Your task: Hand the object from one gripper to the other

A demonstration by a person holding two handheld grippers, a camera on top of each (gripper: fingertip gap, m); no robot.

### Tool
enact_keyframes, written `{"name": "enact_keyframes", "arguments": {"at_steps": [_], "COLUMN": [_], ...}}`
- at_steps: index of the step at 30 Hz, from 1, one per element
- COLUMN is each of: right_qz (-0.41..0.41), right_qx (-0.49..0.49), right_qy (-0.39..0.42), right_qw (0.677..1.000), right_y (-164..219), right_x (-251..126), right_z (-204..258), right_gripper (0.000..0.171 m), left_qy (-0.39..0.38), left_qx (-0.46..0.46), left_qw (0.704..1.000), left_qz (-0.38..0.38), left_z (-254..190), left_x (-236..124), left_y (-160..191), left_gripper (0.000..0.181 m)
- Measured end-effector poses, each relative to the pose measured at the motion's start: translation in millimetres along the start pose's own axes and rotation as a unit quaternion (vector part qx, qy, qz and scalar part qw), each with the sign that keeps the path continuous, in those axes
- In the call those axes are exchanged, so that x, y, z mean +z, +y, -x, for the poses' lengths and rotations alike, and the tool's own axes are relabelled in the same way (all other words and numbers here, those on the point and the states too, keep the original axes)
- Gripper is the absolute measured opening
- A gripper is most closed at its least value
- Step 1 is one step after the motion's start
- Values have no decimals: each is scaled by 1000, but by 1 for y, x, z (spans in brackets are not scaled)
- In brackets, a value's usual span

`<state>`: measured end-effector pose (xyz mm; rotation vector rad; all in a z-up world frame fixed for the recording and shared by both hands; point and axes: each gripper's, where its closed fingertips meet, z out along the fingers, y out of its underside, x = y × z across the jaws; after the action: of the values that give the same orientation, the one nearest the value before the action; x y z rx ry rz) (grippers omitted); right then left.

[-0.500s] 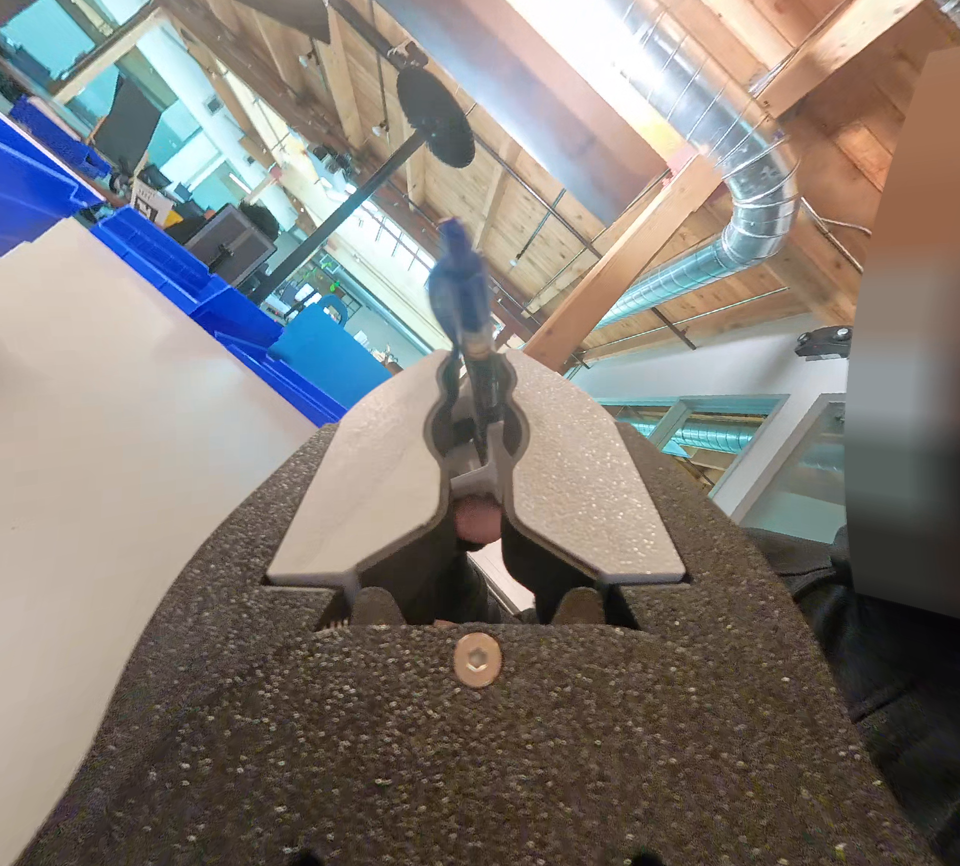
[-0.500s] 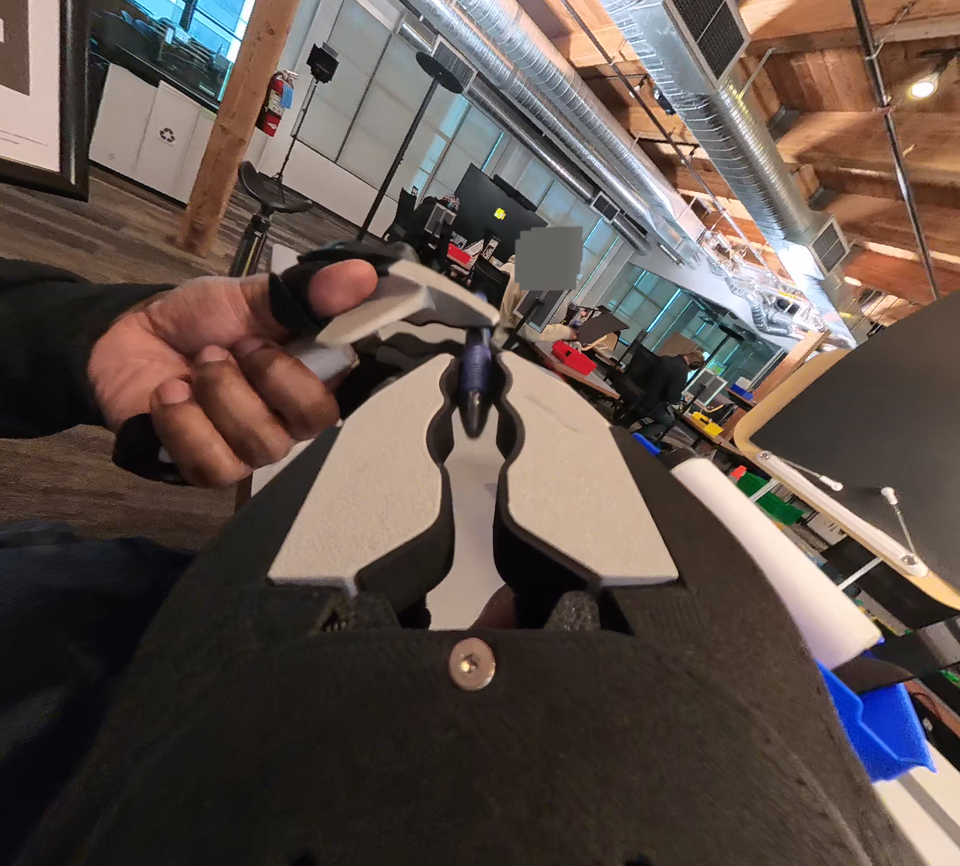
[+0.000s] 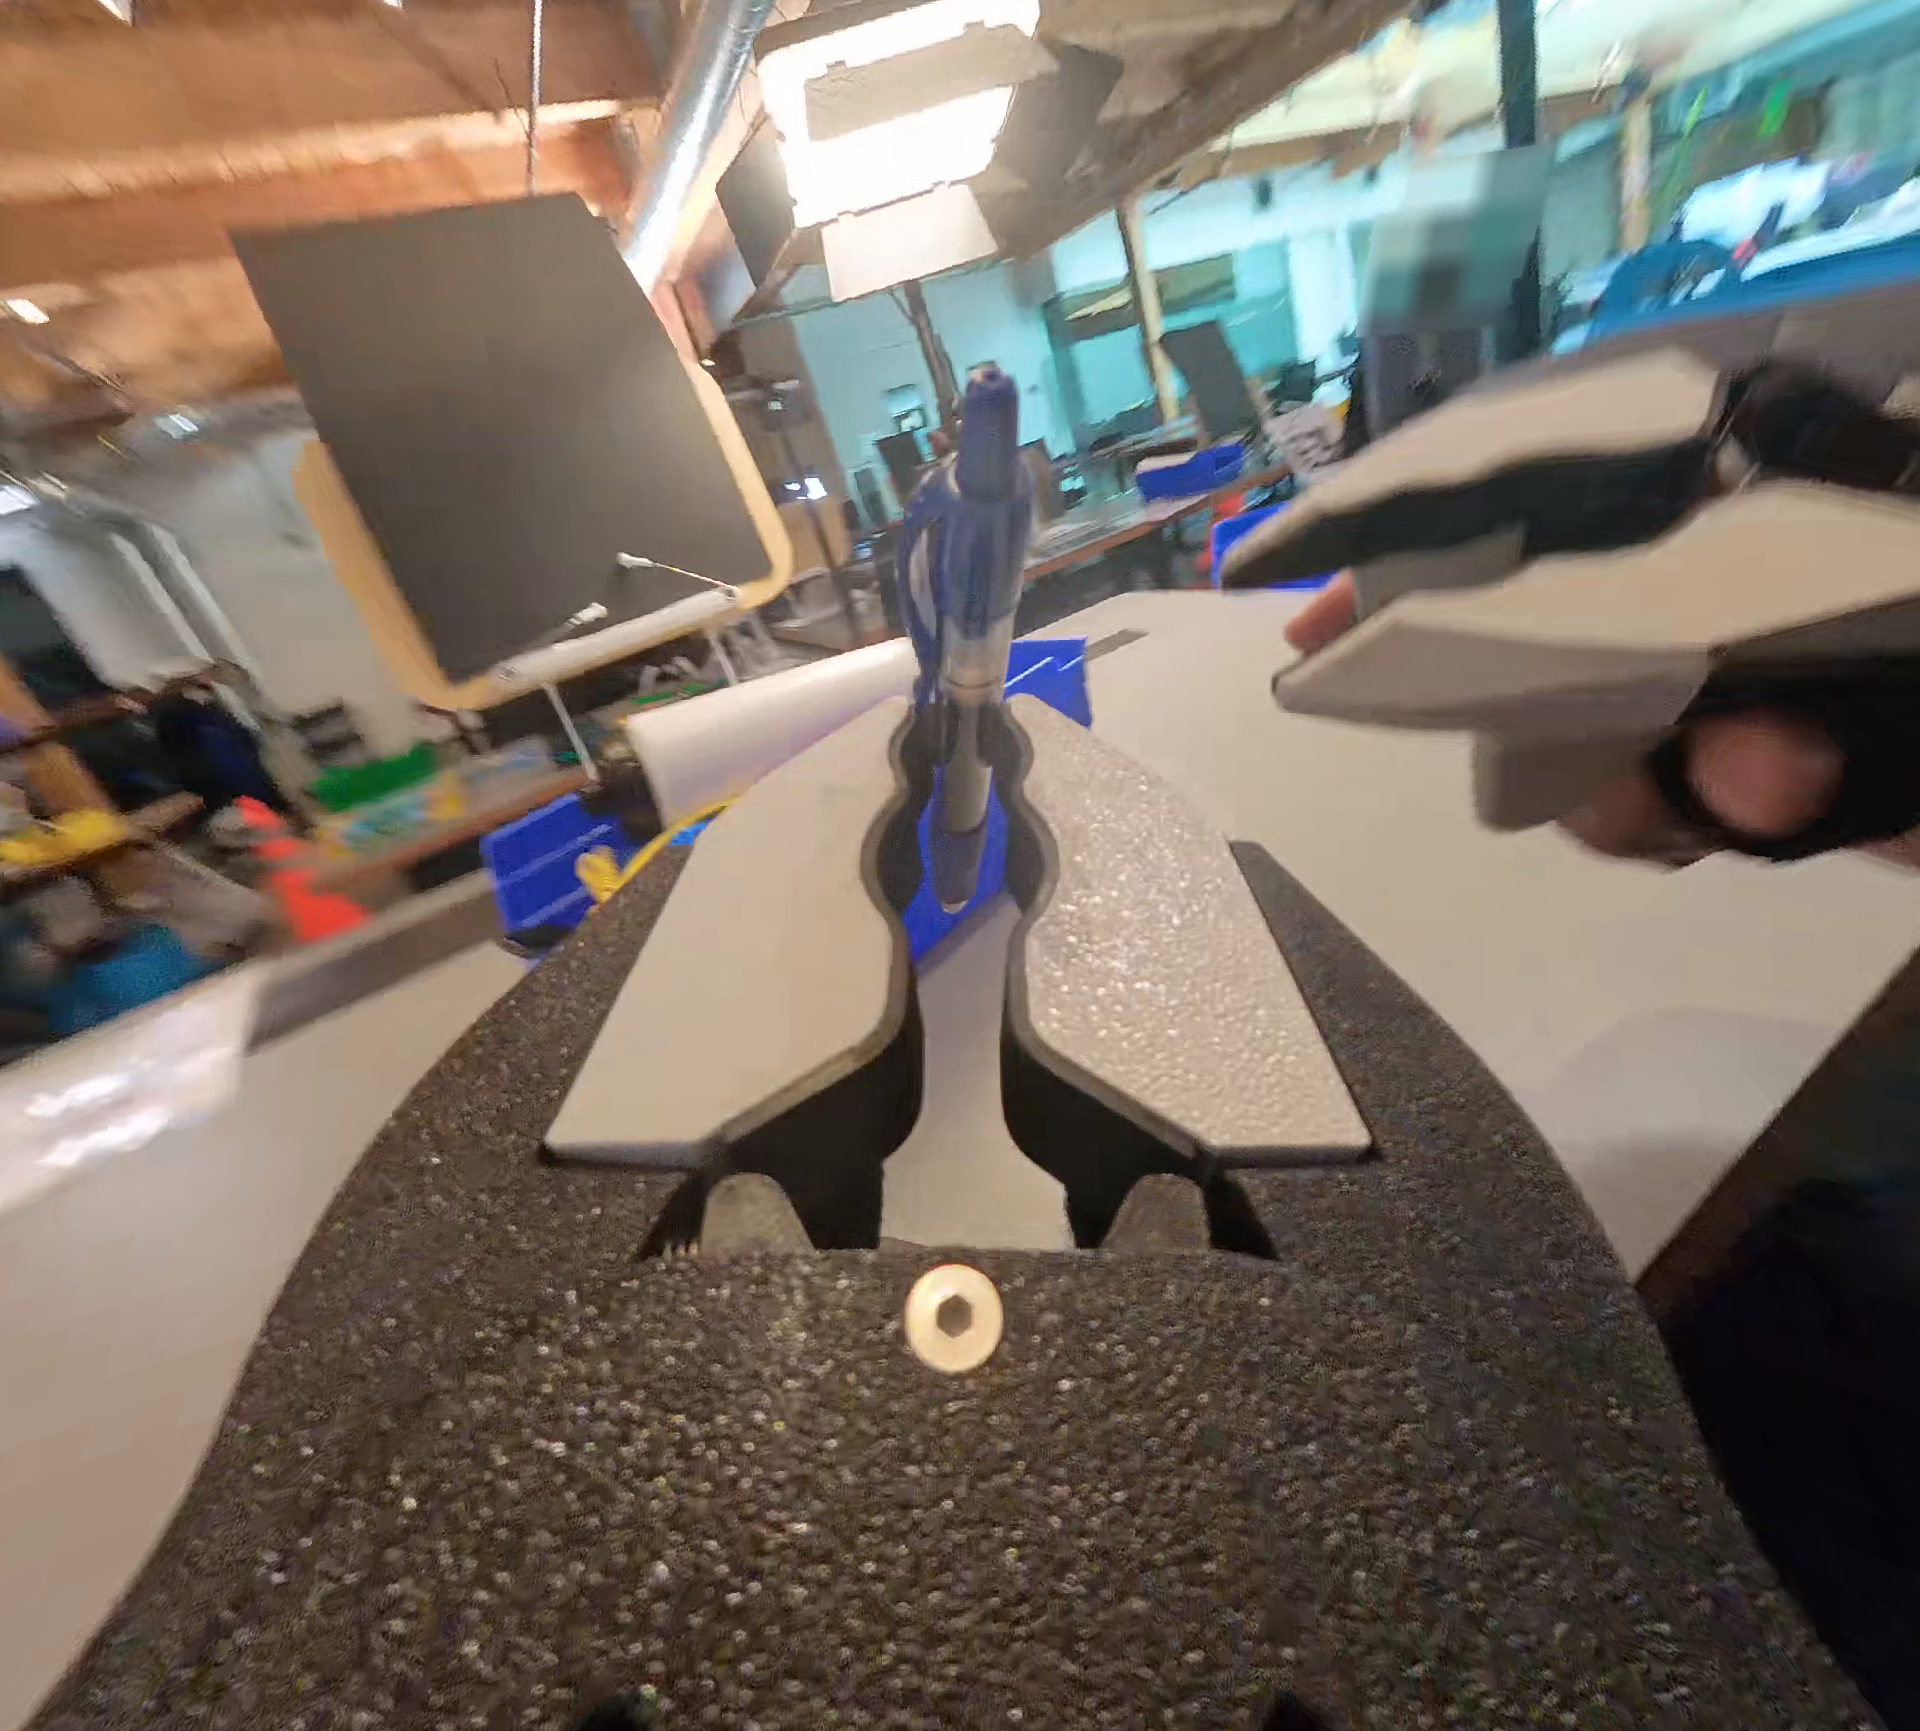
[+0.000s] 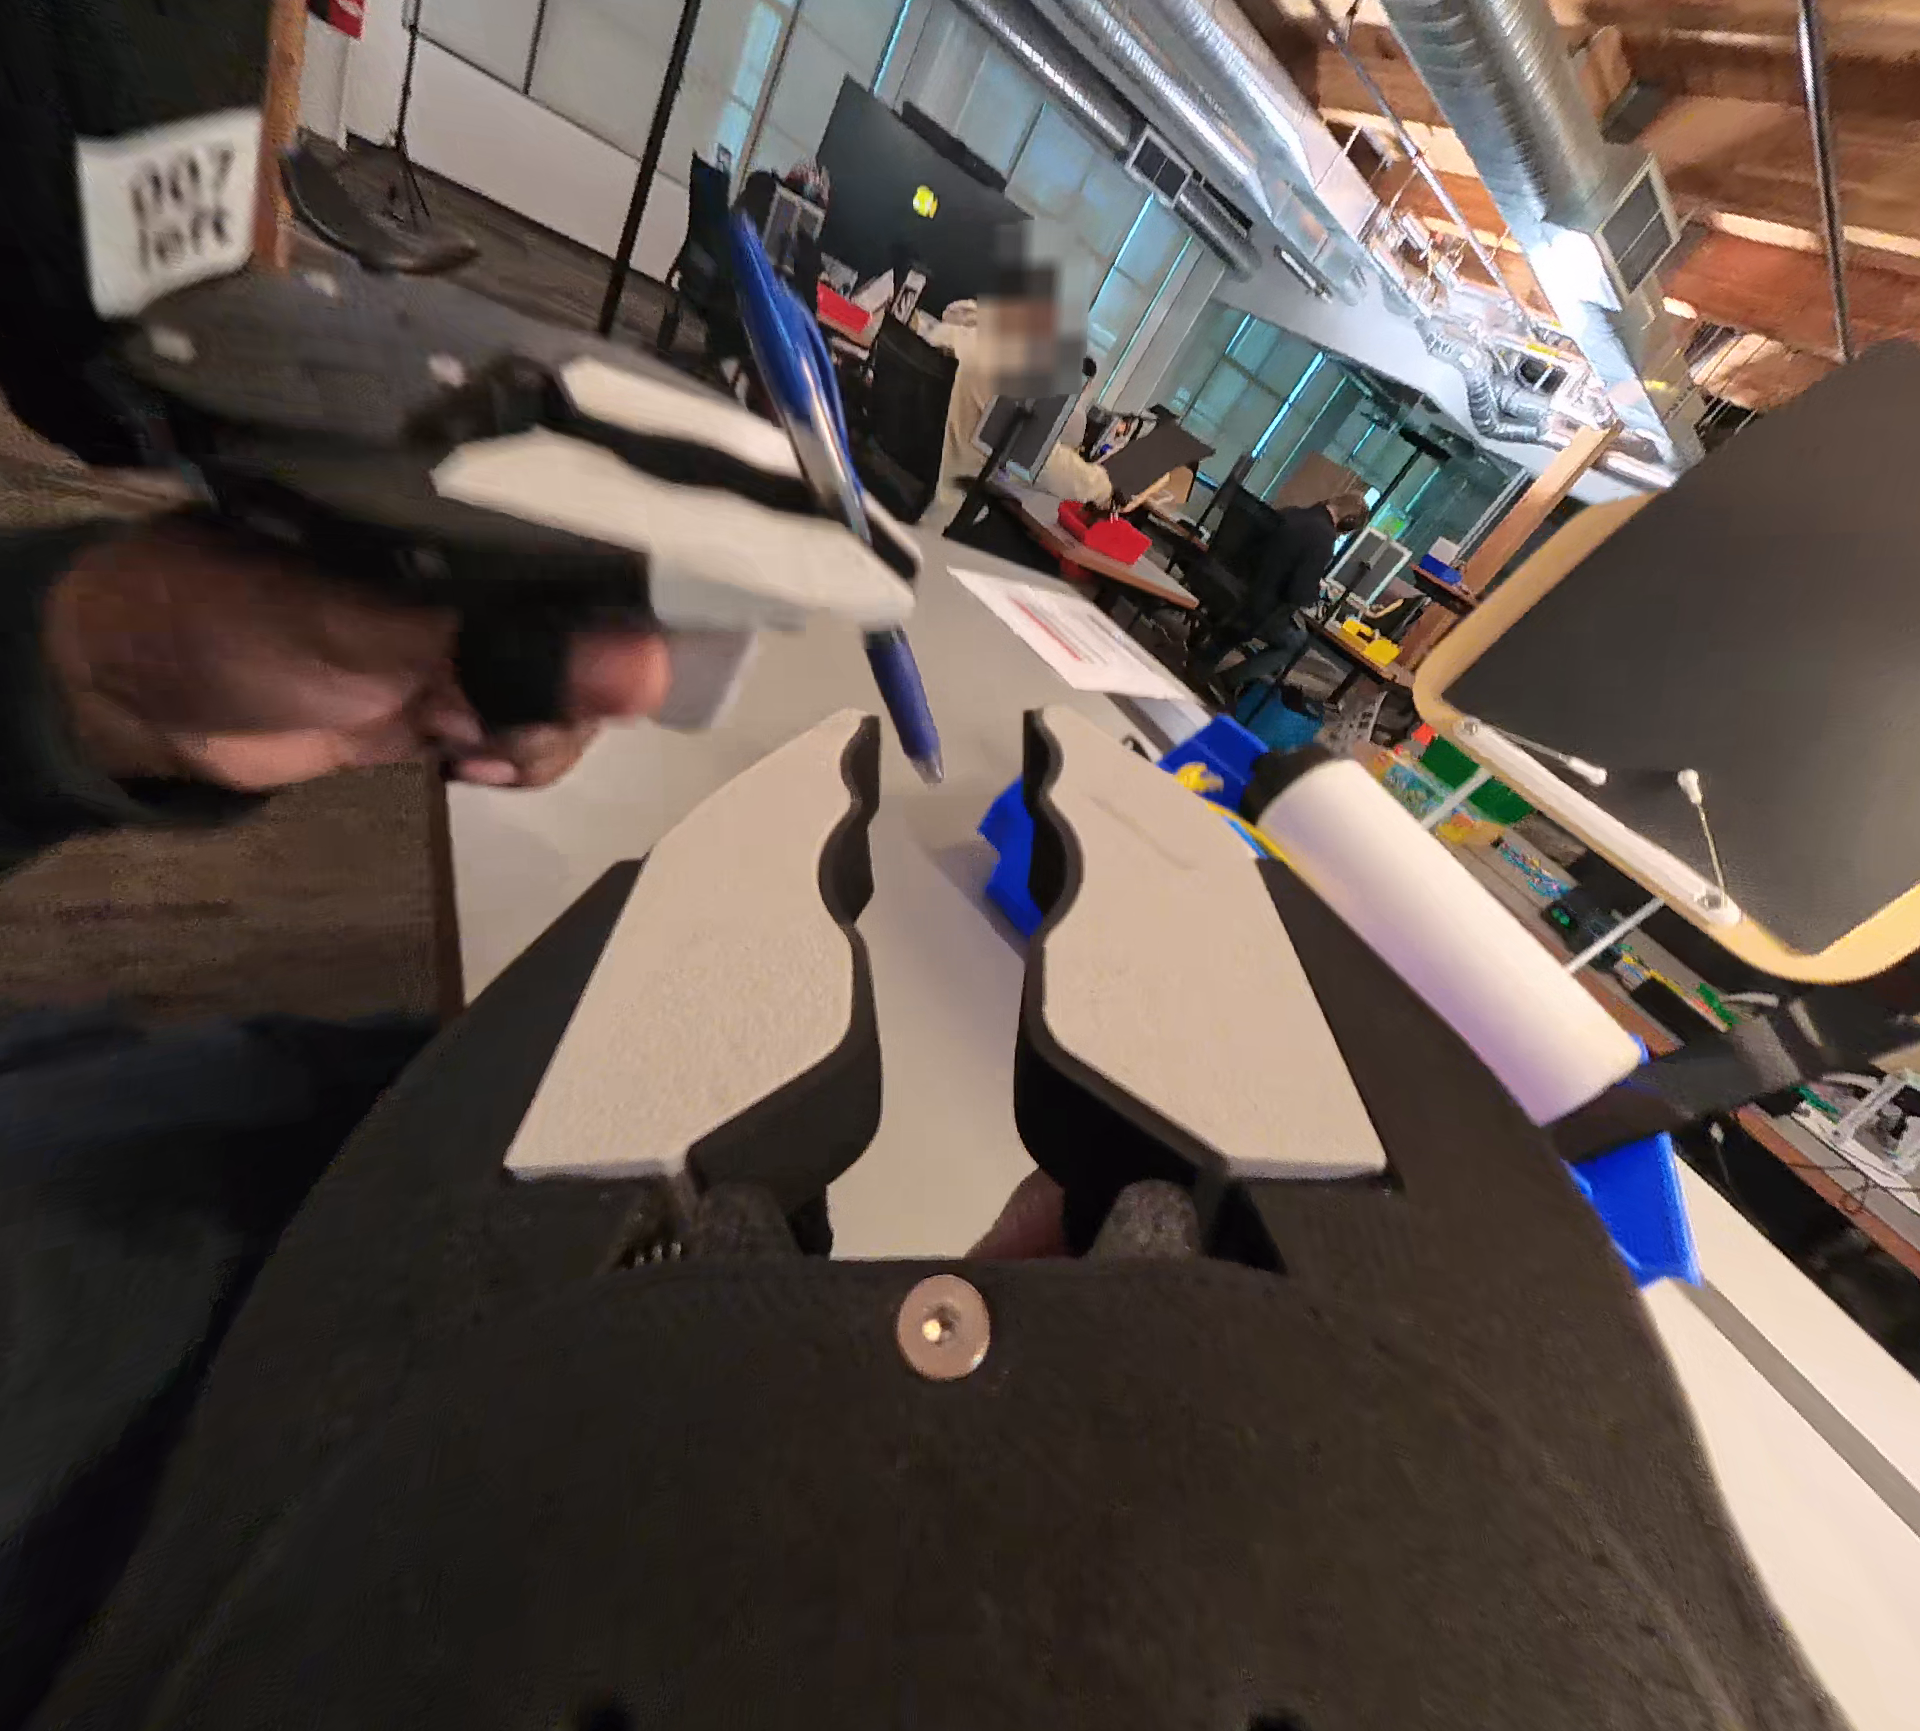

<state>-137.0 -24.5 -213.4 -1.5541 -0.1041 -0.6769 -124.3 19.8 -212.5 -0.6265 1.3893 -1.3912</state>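
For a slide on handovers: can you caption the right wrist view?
Left claw grips a blue pen, its tip angled down toward the open right claw above the white table.

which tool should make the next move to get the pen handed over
The right tool. It is open and empty, with the pen's lower tip hanging just in front of its gap. The left tool is shut on the pen, so it need only hold until the right one closes.
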Motion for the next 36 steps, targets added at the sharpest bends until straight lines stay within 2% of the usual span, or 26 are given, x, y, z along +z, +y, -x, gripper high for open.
{"name": "enact_keyframes", "arguments": {"at_steps": [4,8,10,13,16,19,21,23,25,27,28,32,36], "right_qz": [-9,35,44,43,9,-64,-127,-178,-207,-212,-211,-204,-184], "right_qx": [-7,-29,-50,-35,8,96,171,256,328,376,390,422,420], "right_qy": [-5,12,18,18,58,69,32,-15,-70,-110,-122,-171,-193], "right_qw": [1000,999,998,998,998,991,977,950,919,895,888,867,867], "right_y": [-24,-14,-9,-8,-14,-24,-33,-38,-39,-35,-33,-29,-24], "right_x": [3,11,12,10,3,-10,-19,-26,-29,-29,-28,-26,-18], "right_z": [18,22,22,18,-5,-28,-33,-37,-37,-36,-36,-27,-14], "right_gripper": [30,30,11,10,10,10,11,10,10,10,10,10,10], "left_qy": [-13,-10,-8,7,32,65,111,185,273,333,345,346,357], "left_qx": [106,187,201,183,93,-103,-272,-414,-497,-525,-522,-488,-491], "left_qw": [994,982,979,983,995,992,955,889,821,780,776,798,790], "left_qz": [17,23,28,25,9,-25,-49,-61,-60,-72,-78,-70,-84], "left_z": [-19,-37,-41,-43,-39,-27,-20,-24,-36,-45,-47,-55,-58], "left_x": [4,7,8,9,8,6,6,5,3,-3,-5,-5,-7], "left_y": [5,8,9,10,6,-3,-7,-7,-8,-15,-17,-15,-20], "left_gripper": [12,11,11,12,26,37,42,46,51,53,54,53,37]}}
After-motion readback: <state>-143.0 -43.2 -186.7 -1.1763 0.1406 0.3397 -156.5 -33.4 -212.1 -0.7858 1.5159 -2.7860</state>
